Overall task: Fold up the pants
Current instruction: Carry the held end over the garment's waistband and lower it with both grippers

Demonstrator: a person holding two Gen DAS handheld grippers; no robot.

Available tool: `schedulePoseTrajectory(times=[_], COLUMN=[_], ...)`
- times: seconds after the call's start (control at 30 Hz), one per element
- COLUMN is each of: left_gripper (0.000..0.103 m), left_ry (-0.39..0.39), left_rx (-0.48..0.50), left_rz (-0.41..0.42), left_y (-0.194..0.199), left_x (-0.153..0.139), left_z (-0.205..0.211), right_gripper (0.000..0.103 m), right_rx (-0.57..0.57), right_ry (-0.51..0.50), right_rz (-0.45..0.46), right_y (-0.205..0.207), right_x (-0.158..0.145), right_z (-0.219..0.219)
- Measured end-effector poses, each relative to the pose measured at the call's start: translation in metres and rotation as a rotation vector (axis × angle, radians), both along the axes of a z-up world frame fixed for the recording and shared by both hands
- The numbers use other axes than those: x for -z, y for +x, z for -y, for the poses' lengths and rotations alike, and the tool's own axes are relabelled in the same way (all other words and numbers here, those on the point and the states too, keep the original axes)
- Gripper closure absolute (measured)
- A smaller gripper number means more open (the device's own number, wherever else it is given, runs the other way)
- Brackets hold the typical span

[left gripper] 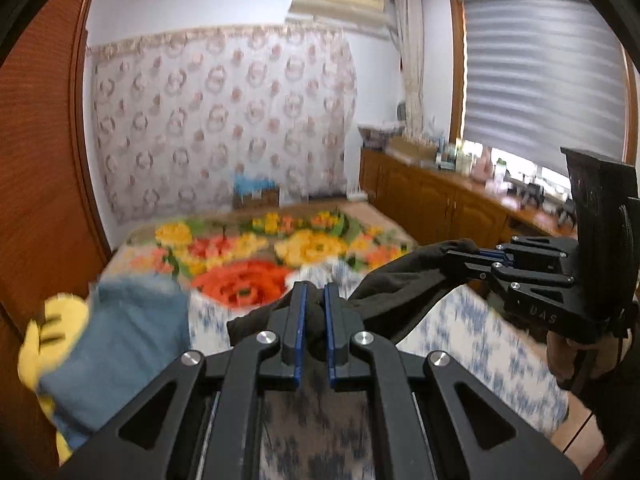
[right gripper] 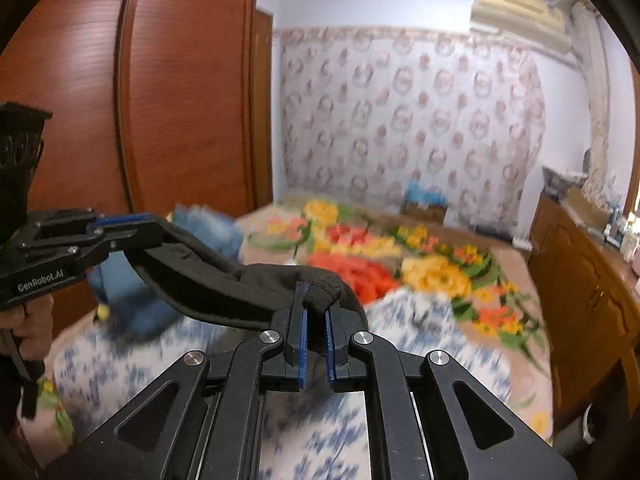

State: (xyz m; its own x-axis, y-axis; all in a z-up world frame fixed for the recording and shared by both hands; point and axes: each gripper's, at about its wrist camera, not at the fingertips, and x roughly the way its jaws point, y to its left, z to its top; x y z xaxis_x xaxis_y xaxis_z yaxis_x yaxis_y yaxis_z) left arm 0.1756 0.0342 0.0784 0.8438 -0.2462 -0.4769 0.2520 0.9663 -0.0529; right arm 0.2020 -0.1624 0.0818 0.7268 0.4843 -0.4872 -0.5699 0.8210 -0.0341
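Black soft fabric pants [left gripper: 384, 284] hang limp between my left gripper [left gripper: 316, 312] and right gripper [right gripper: 316, 312], both clamped on what seems the waistband, above the floral bed [right gripper: 440, 276]; light, floppy.

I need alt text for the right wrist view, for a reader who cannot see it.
The right gripper is shut on black pants, held above a bed with a floral blanket. The left gripper clamps the same fabric farther along. A wooden wardrobe stands behind.
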Motion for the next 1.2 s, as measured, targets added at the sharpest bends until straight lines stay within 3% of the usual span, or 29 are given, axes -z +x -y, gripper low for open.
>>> schedulePoseTrajectory(times=[0.1, 0.27, 0.53, 1.2], left_gripper=[0.099, 0.099, 0.099, 0.099], left_ry=[0.001, -0.018, -0.018, -0.045], left_rx=[0.013, 0.032, 0.031, 0.059], left_rz=[-0.061, -0.115, -0.134, -0.173], left_y=[-0.018, -0.051, -0.069, -0.089], left_x=[0.036, 0.076, 0.085, 0.11], left_z=[0.006, 0.013, 0.009, 0.007], right_gripper=[0.099, 0.099, 0.099, 0.099], right_rx=[-0.02, -0.045, -0.056, -0.008], right_ry=[-0.031, -0.047, -0.039, -0.007], right_rz=[-0.087, -0.143, -0.164, -0.215], right_y=[-0.014, -0.041, -0.073, -0.099], right_x=[0.045, 0.081, 0.093, 0.124], right_z=[0.0, 0.005, 0.0, 0.009])
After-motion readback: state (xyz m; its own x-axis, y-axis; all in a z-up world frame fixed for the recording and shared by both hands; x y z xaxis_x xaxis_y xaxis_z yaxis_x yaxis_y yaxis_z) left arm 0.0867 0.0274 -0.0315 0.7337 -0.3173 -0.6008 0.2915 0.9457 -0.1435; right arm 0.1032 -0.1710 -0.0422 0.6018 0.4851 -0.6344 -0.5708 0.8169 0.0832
